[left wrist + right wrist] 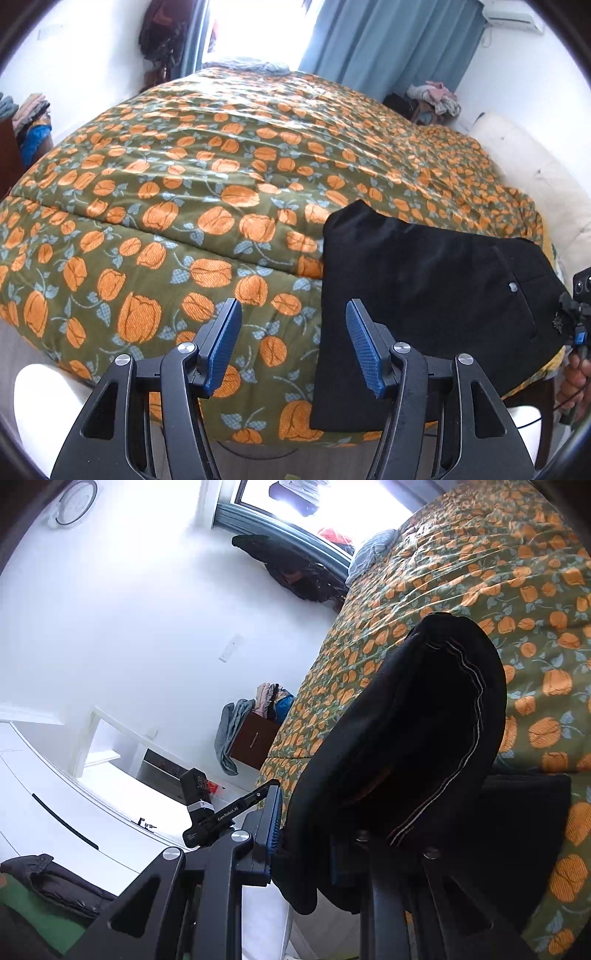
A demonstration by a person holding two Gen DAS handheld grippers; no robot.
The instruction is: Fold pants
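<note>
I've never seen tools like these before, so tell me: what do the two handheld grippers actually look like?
The left gripper has black, angular plastic arms with triangular cut-outs, silver round bolts at the joints, and two fingers faced with ribbed blue pads. The right gripper is built the same way. Seen from the right wrist view, the left one's black side bears white "GenRobot.AI" lettering.

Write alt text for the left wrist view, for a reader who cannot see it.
The open left gripper hovers over a bed edge, holding nothing, beside folded black pants lying on an orange-flowered green quilt. Blue curtains and a bright window sit behind the bed.
</note>
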